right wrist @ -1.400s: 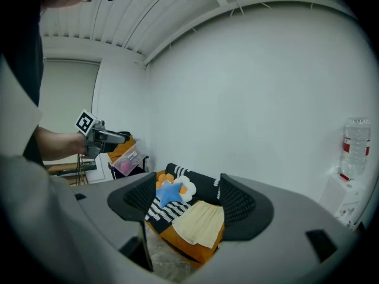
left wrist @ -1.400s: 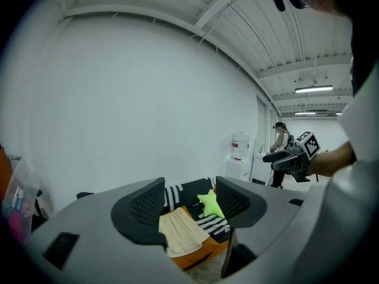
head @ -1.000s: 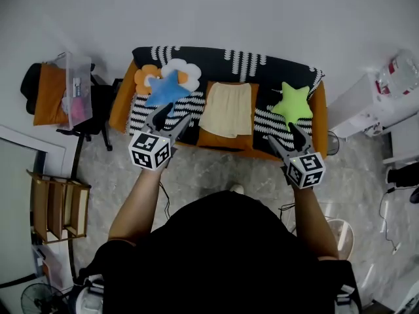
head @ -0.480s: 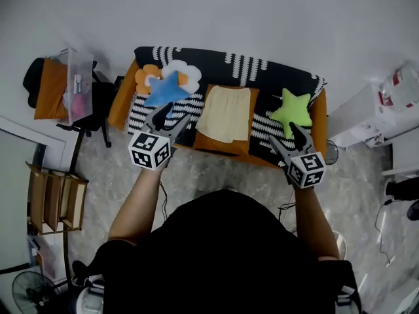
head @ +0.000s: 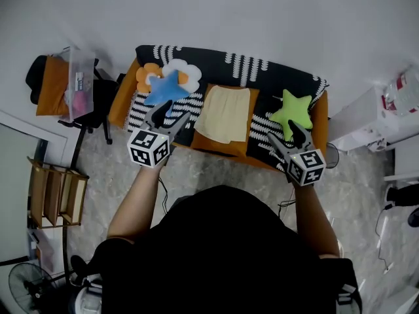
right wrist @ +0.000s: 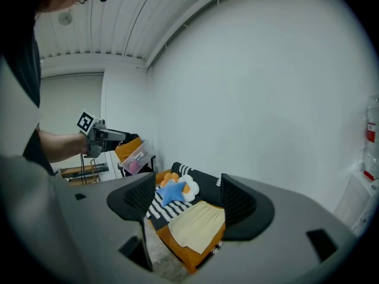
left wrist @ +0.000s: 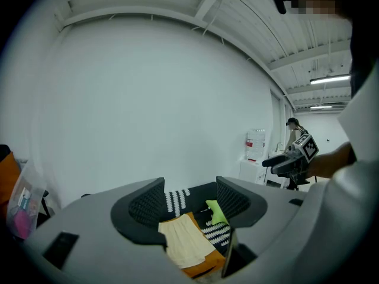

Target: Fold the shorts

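Observation:
Pale yellow shorts (head: 225, 114) lie flat on the orange seat of a sofa (head: 314, 90) with a black-and-white patterned cover. They also show in the left gripper view as yellow shorts (left wrist: 185, 244) and in the right gripper view as yellow shorts (right wrist: 198, 226). My left gripper (head: 167, 117) is held above the floor in front of the sofa's left part, open and empty. My right gripper (head: 282, 135) is held in front of the sofa's right part, open and empty too. Both are well short of the shorts.
A blue star cushion (head: 167, 89) and a flower cushion (head: 182, 70) rest on the sofa's left end, a green star cushion (head: 291, 110) on its right. A chair with a clear box (head: 77, 84) stands left, a wooden rack (head: 55, 198) lower left, a white cabinet (head: 366, 113) right.
The view has shifted slightly; both grippers have stayed open in front of the sofa with hardly any movement. The shorts have not moved.

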Demonstrator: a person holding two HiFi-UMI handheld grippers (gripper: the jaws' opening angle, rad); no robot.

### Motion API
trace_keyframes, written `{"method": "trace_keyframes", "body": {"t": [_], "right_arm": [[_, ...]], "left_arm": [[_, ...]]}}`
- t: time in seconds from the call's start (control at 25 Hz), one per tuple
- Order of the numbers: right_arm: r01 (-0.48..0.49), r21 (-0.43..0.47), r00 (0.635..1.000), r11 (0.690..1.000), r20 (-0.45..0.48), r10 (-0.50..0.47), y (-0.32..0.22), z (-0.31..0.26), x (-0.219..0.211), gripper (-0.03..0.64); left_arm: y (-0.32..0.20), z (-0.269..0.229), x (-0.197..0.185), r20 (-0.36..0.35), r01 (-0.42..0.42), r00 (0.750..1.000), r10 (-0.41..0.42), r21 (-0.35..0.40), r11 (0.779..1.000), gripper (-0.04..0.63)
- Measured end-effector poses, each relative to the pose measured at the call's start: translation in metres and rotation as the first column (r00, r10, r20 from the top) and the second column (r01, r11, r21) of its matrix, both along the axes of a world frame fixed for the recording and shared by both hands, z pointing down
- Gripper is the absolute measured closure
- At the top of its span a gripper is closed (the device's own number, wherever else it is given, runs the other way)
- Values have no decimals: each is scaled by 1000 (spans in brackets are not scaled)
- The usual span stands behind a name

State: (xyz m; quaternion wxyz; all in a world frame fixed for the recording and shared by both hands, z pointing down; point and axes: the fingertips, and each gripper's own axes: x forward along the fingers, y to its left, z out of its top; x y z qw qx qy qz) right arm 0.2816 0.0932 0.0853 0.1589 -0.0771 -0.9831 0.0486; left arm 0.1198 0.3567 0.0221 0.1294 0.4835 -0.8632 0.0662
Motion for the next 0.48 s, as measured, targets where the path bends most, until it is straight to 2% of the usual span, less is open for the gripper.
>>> {"method": "trace_keyframes", "body": {"t": [0.48], "right_arm": [[9,-27,1000,1000,12,-9,-16,3,3,261]], "left_arm": [[-9,-4,7,4,11,1000,-11,-20,1000,302]]}}
